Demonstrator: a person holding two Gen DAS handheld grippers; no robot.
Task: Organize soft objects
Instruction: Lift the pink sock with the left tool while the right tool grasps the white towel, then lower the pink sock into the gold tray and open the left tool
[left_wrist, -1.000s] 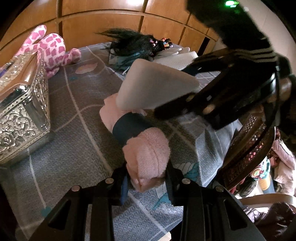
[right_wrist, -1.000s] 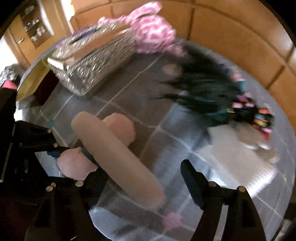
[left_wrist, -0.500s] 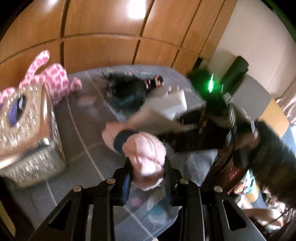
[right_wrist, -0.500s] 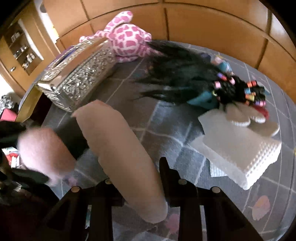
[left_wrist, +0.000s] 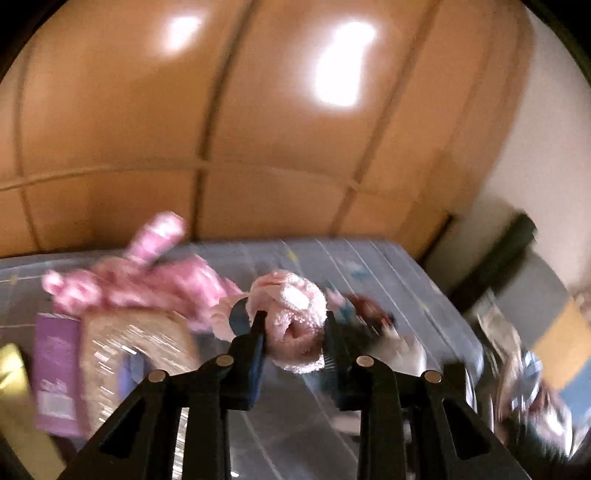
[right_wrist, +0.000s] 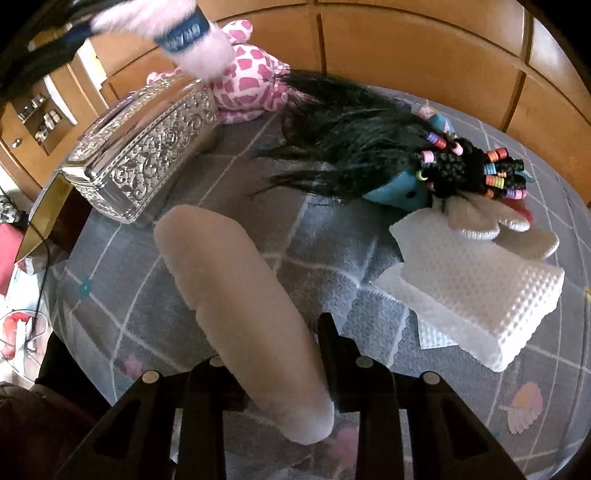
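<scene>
My left gripper (left_wrist: 293, 343) is shut on a fluffy pink roll with a dark band (left_wrist: 290, 317) and holds it high above the table; it also shows in the right wrist view (right_wrist: 192, 40) at top left. My right gripper (right_wrist: 273, 350) is shut on a beige foam pad (right_wrist: 236, 299), held edge-up over the grey patterned tablecloth (right_wrist: 192, 317). On the table lie a pink spotted plush (right_wrist: 247, 88), a blue doll with black hair and coloured beads (right_wrist: 399, 162), and a white textured sponge block (right_wrist: 476, 288).
An ornate silver box (right_wrist: 147, 147) stands at the table's left, with a purple carton (left_wrist: 55, 373) in it in the blurred left wrist view. Wooden wall panels (right_wrist: 406, 48) run behind the table. The table's left edge drops to clutter on the floor (right_wrist: 18, 325).
My left gripper has lifted the pink roll up and swung towards the silver box and plush. My right gripper closed on the beige pad and holds it over the table.
</scene>
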